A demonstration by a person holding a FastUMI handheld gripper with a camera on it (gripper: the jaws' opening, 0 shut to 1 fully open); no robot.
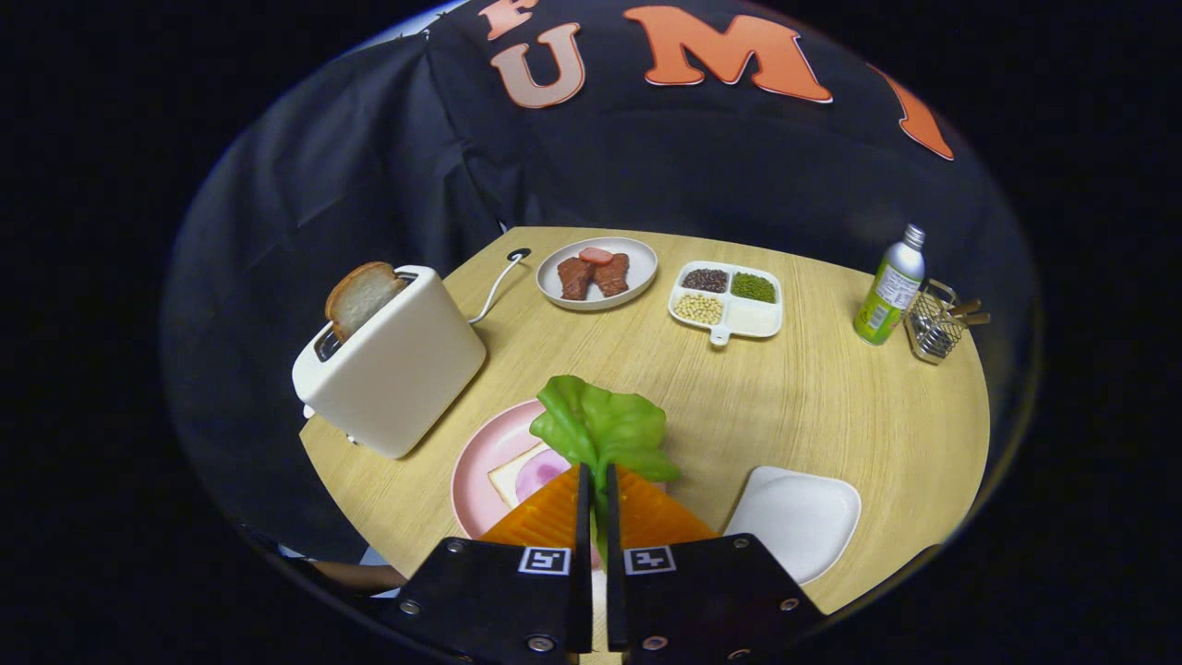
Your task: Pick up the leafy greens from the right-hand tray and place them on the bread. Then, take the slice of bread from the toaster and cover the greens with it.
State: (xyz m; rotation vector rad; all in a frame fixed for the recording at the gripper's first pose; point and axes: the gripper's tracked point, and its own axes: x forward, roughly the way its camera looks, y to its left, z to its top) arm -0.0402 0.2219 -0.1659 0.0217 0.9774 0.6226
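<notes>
- The gripper (597,480) has its fingers drawn nearly together, pinching the stem of the ruffled green plastic lettuce leaf (600,427); the leaf fans out just ahead of the tips and hangs above the round pink plate (485,462).
- On that plate, just ahead of the fingers and partly hidden by them, lies a pale square slice of bread with a pinkish slice of ham on it (528,476). The fingers cover most of it, so the drop has to be aimed half blind; if let go too far forward, the greens could land on the plate rim or the light wooden tabletop (785,406).
- The grip is on a thin stem only. A quick tilt could let the leaf swing or slip out before it is over the bread.
- The empty white tray (799,517) sits just to the right of the fingers; a sideways drift would carry the leaf back over it.
- The cream-coloured toaster (397,356) stands beyond the fingers to the left, with a browned slice of toast (362,294) sticking up from its slot. It is close to the plate, so a low swing toward it could knock the plate or the toaster's side.
- If the leaf settles bunched, the top slice would likely sit crooked.
</notes>
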